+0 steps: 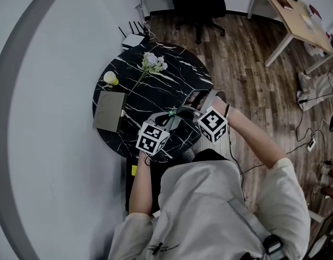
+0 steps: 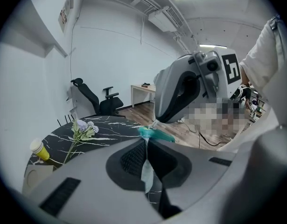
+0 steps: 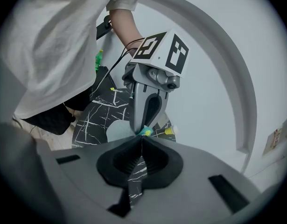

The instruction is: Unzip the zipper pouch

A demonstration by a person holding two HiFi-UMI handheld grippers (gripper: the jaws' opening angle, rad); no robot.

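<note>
**Both tongs shut on a teal pouch held over the table's near edge**

A round black marble table (image 1: 174, 61) stands against a curved pale wall (image 1: 41, 145) on a wood-plank floor (image 1: 247, 75). A person in a light shirt (image 1: 209, 210) leans over its near side with both forearms stretched forward. Beyond the table are a black office chair (image 1: 205, 7) and, to the right, a wooden desk (image 1: 296, 16).

The left gripper (image 1: 170, 118) and the right gripper (image 1: 181, 112) point toward each other above the near rim, tips nearly meeting, each angled downward. On the table's left side a flat grey pad (image 1: 109, 111) lies well apart from them. A sprig of pale flowers (image 1: 152, 64) lies near the far edge, and a yellow cup (image 1: 110, 79) stands just beyond the pad.

The zipper pouch (image 2: 155, 134) hangs in the air between the two tools, not resting on the marble. In the left gripper view the jaws are together on a pale fold of the pouch's fabric, which runs down between the pads, with the teal top edge just past the tips. In the right gripper view the jaws are drawn tight together, and their tips pinch a small teal bit at the pouch's top. Whether that bit is the pull tab is too small to tell. The pale body of the pouch hangs just left of those tips.
</note>
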